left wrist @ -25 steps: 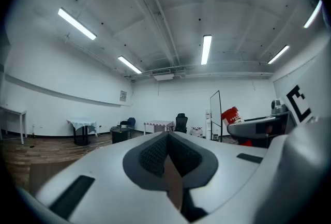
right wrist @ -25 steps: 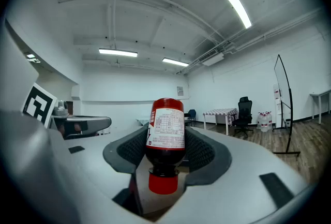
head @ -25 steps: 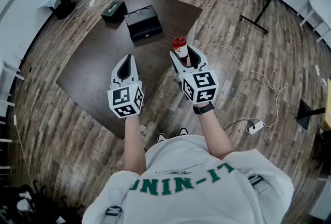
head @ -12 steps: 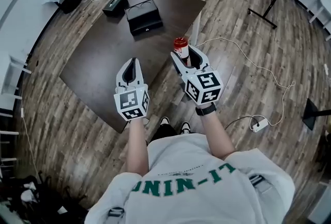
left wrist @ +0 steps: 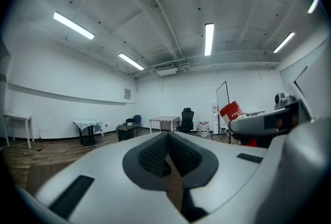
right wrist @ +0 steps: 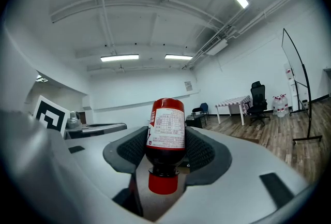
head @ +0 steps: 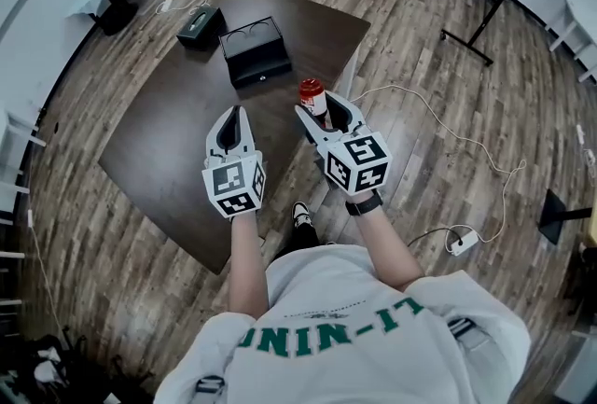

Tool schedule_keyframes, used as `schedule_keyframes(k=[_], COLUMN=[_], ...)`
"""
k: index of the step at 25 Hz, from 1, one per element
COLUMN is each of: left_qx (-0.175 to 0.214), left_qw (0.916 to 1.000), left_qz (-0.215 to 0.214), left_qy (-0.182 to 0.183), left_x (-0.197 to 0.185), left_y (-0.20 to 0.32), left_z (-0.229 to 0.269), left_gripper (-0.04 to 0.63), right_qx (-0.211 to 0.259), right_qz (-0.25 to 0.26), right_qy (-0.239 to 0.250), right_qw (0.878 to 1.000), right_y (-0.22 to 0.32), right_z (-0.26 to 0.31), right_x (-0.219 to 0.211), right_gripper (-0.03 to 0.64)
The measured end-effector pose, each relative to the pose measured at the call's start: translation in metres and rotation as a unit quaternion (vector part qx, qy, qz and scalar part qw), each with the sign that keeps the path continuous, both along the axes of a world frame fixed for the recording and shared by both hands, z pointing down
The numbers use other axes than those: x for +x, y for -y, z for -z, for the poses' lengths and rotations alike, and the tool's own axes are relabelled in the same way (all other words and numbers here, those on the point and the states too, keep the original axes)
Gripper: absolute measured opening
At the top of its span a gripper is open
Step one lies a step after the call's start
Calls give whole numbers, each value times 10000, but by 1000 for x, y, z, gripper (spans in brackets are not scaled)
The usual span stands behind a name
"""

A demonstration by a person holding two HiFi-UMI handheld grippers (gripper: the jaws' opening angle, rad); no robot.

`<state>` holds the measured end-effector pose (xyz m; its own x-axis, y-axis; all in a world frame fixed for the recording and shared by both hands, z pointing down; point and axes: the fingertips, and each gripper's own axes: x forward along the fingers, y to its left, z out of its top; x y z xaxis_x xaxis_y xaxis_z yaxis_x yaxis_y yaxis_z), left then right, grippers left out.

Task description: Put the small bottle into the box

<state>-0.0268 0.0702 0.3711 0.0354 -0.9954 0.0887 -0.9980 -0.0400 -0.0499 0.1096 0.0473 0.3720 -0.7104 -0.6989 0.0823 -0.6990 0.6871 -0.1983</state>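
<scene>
In the head view my right gripper (head: 320, 111) is shut on the small bottle (head: 312, 98), a dark bottle with a red wrap and white label, held over the near right edge of the dark brown table (head: 168, 132). In the right gripper view the bottle (right wrist: 166, 130) sits between the pads of that gripper (right wrist: 165, 146), red cap toward the camera. The open black box (head: 261, 68) stands farther back on the table. My left gripper (head: 230, 117) hovers over the table, shut and holding nothing. In the left gripper view, this gripper (left wrist: 166, 141) sees the bottle (left wrist: 234, 111) to its right.
A second, closed black box (head: 201, 23) lies behind the open one. A white cable (head: 438, 127) and power strip (head: 462, 240) lie on the wood floor to the right. A black stand (head: 478, 24) is beyond them. The person's shoe (head: 300, 213) is by the table edge.
Both grippers have drifted a little left and toward the table. The bottle stays gripped in the right gripper, and the left stays shut.
</scene>
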Motion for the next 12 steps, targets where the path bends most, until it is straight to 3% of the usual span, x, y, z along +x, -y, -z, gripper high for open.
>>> schedule_keyframes(k=[5, 12], left_qx=[-18, -192], left_qw=[9995, 9986], left_qz=[-148, -250], left_qy=[-282, -414], left_x=[-31, -85], left_y=[64, 124], left_z=[2, -7], left_gripper=[14, 14], right_qx=[102, -147], right_qz=[94, 61], right_qy=[-228, -317], right_qw=[9996, 9994], right_y=[54, 116], right_z=[5, -3], right_x=[-41, -100], right_gripper=[232, 232])
